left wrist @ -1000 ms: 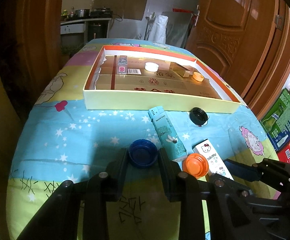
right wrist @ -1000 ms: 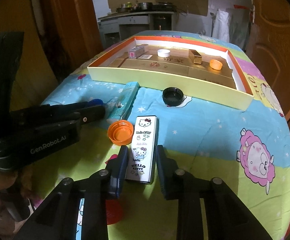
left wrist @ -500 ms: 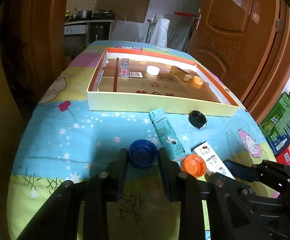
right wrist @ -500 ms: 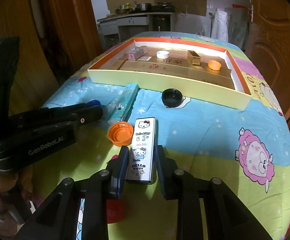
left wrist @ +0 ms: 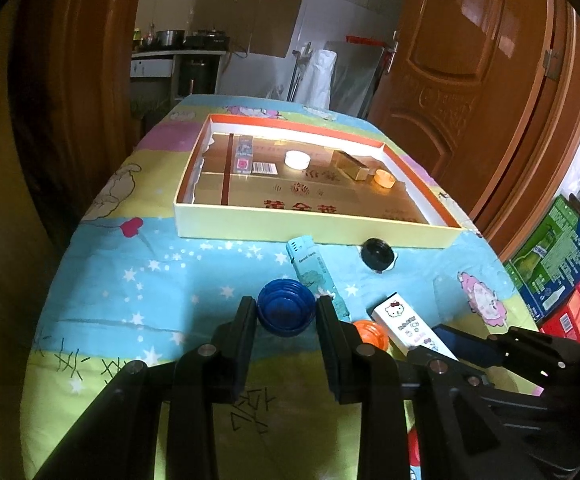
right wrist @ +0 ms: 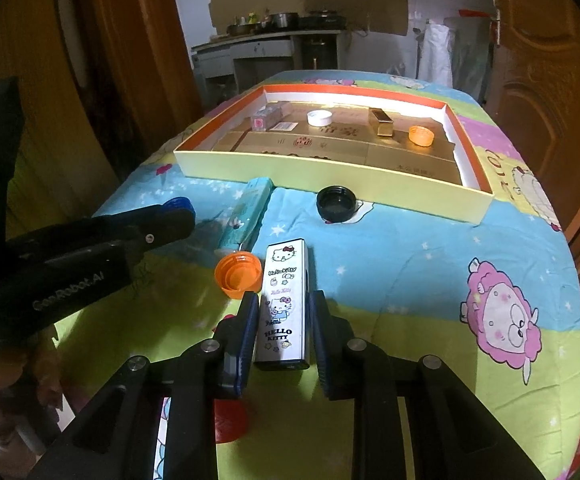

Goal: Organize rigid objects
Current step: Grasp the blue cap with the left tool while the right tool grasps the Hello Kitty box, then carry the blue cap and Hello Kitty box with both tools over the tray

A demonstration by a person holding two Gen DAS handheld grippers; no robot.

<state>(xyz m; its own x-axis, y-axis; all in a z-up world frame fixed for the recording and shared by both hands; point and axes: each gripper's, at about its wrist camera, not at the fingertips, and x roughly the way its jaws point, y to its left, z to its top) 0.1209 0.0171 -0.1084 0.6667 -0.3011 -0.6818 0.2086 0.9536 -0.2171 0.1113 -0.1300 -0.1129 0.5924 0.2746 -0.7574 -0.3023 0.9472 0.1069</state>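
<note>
— Progress so far?

— Left view: four pieces are lying in the tray (left wrist: 194, 184) at upper centre; my left gripper (left wrist: 286, 312) is closing its jaws on the blue cap (left wrist: 286, 308), lower centre.

— And the other view?

— My right gripper (right wrist: 284, 320) is clamping the Hello Kitty box (right wrist: 284, 300), bottom centre; orange cap (right wrist: 238, 274), black cap (right wrist: 336, 204) and teal box (right wrist: 248, 212) are waiting outside.

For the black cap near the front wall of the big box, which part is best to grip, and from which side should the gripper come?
Grip the black cap across its round outer wall, coming from above. It lies flat with its opening upward, so opposite sides of the rim are free. The box wall stands close behind it, so probably set the fingers left and right, not front and back.
</note>
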